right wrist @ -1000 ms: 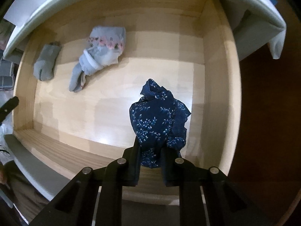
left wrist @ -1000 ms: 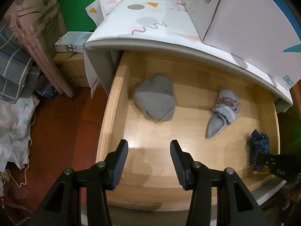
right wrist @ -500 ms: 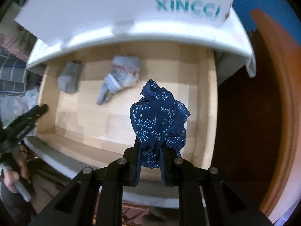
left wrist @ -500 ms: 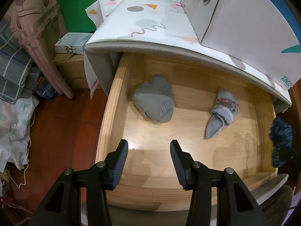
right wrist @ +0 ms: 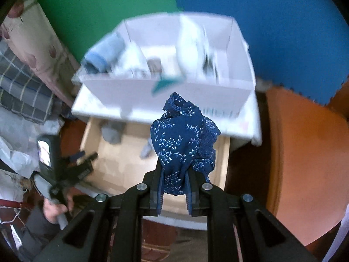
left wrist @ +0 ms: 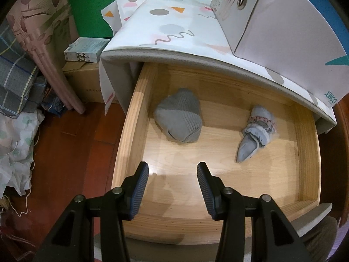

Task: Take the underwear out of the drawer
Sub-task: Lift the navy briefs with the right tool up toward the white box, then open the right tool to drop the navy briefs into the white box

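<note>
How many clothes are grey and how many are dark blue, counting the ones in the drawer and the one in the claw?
Grey: 2, the grey knit piece and the grey frilly piece, both lying in the drawer.
Dark blue: 1, the blue flowery underwear, pinched in the right claw.
Total: 3

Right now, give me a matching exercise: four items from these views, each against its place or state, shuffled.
Items:
1. navy floral underwear
2. grey knit piece
3. left tool
4. white box

Places or states:
A. open, over the drawer, holding nothing
B. on top of the cabinet
C. clamped in the right tool, lifted above the drawer
D. lying on the drawer floor, left part

Pairs: 1-C, 2-D, 3-A, 4-B
</note>
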